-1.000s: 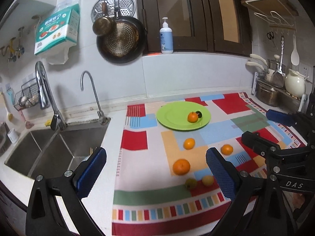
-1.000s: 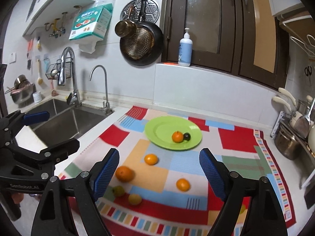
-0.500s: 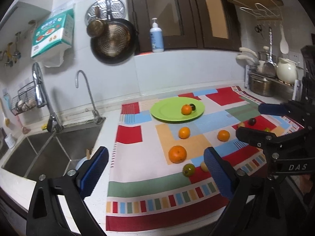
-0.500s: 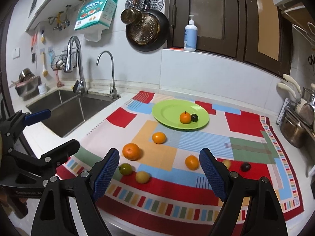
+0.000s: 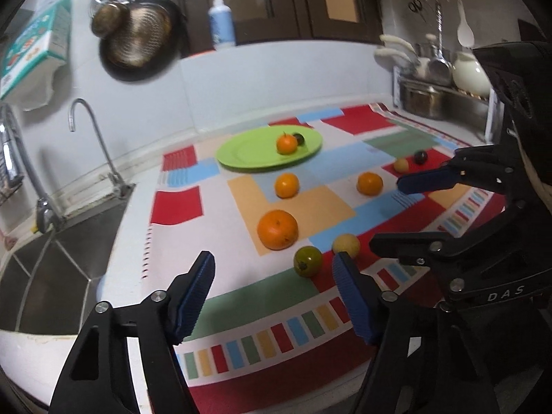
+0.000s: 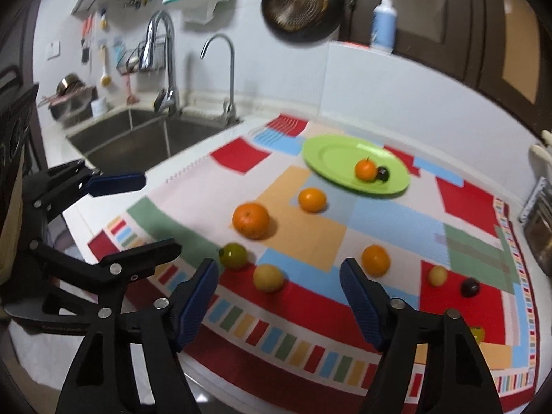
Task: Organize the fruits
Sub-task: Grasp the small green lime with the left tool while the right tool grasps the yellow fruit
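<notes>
A green plate (image 5: 255, 151) (image 6: 331, 158) at the back of the patchwork mat (image 5: 220, 296) holds a small orange (image 6: 366, 169) and a dark fruit (image 6: 383, 173). Loose on the mat lie a large orange (image 5: 277, 229), two small oranges (image 5: 286, 185) (image 5: 370, 183), a green fruit (image 5: 307, 261), a yellow fruit (image 5: 346, 244), another yellow fruit (image 6: 438, 275) and a dark plum (image 6: 470, 287). My left gripper (image 5: 276, 293) hovers over the mat's front edge, short of the green fruit. My right gripper (image 6: 279, 296) hovers just before the yellow fruit. Both jaws are closing with nothing between them.
A steel sink (image 5: 51, 276) with two taps lies left of the mat. Pots and utensils (image 5: 431, 100) stand on a rack at the back right. A pan (image 5: 138, 41) and a soap bottle (image 5: 220, 20) are on the back wall. The counter's front edge runs just under both grippers.
Both grippers have sunk toward the mat's front edge and tipped up a little, so the fruits look nearer. Both pairs of jaws have narrowed.
</notes>
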A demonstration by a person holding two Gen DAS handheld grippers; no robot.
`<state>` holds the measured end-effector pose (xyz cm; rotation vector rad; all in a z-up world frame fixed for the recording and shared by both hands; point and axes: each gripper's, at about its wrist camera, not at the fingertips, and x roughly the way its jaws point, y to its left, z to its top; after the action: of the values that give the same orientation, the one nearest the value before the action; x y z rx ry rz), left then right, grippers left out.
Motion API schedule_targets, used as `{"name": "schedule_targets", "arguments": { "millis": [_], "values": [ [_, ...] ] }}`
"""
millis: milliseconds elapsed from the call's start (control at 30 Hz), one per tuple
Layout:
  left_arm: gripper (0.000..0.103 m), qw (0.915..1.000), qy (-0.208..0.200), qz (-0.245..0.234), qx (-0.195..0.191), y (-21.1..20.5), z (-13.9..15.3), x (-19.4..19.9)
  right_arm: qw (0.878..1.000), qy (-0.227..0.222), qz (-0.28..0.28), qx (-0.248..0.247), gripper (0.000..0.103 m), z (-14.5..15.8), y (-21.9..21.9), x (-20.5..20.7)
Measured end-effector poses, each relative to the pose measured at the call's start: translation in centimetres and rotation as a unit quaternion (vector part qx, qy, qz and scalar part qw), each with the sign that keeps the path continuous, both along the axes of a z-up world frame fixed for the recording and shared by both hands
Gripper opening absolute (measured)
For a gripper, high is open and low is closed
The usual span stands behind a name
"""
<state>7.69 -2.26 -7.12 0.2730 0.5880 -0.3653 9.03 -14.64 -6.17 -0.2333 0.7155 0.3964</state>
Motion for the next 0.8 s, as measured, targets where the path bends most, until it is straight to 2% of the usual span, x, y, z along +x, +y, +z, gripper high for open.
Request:
{"name": "schedule_targets", "arguments": {
  "millis": [167,233,667,800],
  "values": [
    [0.058,0.9993,0.016,-0.029,0.015,-0.8,-1.3,1.5,0.999,0.038,0.011,0.007,0.059,-2.0,-0.1,1.3],
    [0.05,0.9983,0.036,-0.043,0.013,-1.2,-1.8,2.3,0.999,0.047,0.016,0.012,0.057,-2.6,-0.1,1.8],
    [0.043,0.9944,0.096,-0.045,-0.002,-1.6,-3.8,4.4,0.997,0.066,0.043,0.022,0.045,-4.2,0.1,3.7],
    [0.04,0.993,0.11,-0.035,-0.021,-1.5,-4.0,5.0,0.996,0.079,0.042,0.032,0.042,-4.5,-0.1,4.2]
  ]
}}
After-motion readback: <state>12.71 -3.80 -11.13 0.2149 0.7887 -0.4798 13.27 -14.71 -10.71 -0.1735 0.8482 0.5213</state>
